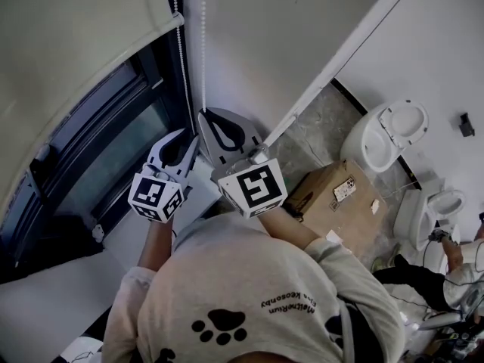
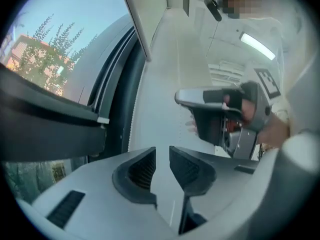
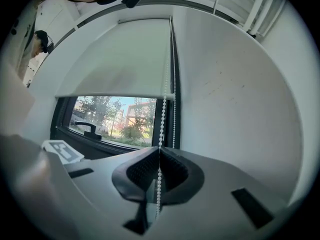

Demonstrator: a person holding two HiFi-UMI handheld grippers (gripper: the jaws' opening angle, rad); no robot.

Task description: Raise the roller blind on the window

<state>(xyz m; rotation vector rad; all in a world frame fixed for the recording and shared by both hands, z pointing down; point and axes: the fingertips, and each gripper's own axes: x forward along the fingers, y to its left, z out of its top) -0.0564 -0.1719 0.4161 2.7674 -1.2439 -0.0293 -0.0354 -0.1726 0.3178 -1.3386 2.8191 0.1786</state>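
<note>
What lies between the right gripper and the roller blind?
Only the bead chain, running up from the shut right gripper to the roller blind; seen in the right gripper view.

Both arms reach forward, with the grippers held level and side by side. The right gripper point(image 3: 160, 153) has its pads pressed together on the bead chain point(image 3: 163, 104). The left gripper point(image 2: 162, 153) (just beside it) holds its jaws apart, seemingly with nothing between them.
</note>
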